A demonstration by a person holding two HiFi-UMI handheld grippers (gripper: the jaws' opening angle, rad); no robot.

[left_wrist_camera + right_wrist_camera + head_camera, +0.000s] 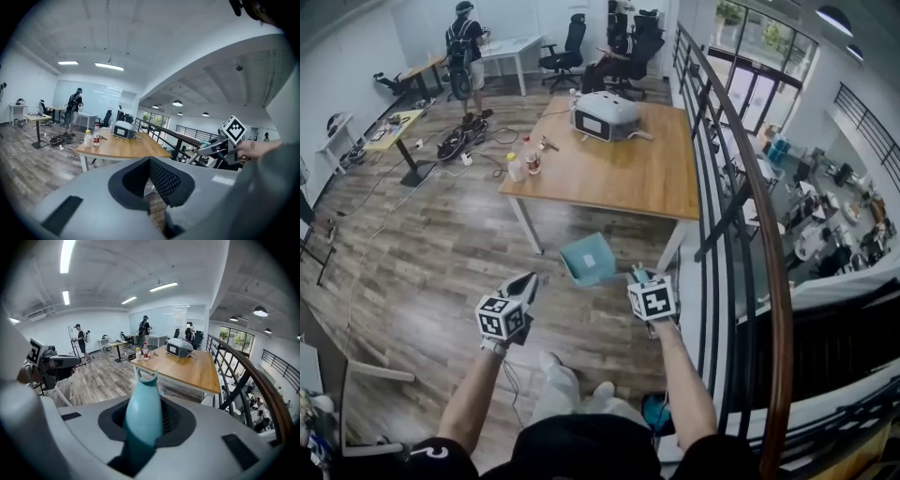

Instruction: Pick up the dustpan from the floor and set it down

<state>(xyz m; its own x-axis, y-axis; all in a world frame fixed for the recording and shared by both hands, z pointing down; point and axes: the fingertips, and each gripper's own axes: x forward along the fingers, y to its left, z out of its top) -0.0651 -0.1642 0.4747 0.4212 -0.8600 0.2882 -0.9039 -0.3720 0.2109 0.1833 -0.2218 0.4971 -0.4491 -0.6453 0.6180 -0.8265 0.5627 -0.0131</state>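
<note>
The teal dustpan (589, 259) hangs in the air in front of the table's near edge, above the wood floor. My right gripper (636, 275) is shut on its handle. In the right gripper view the teal handle (143, 408) stands up between the jaws of my right gripper (146, 423), and the pan itself is hidden. My left gripper (525, 284) is level with it to the left, apart from the dustpan. Its jaws are shut with nothing between them in the left gripper view (151, 180), where the right gripper (202, 149) shows at the right.
A wooden table (619, 173) stands ahead with a white device (605, 115) and bottles (525, 164) on it. A dark railing (741, 197) runs along the right. Cables (459, 141) lie on the floor far left, near a standing person (464, 47).
</note>
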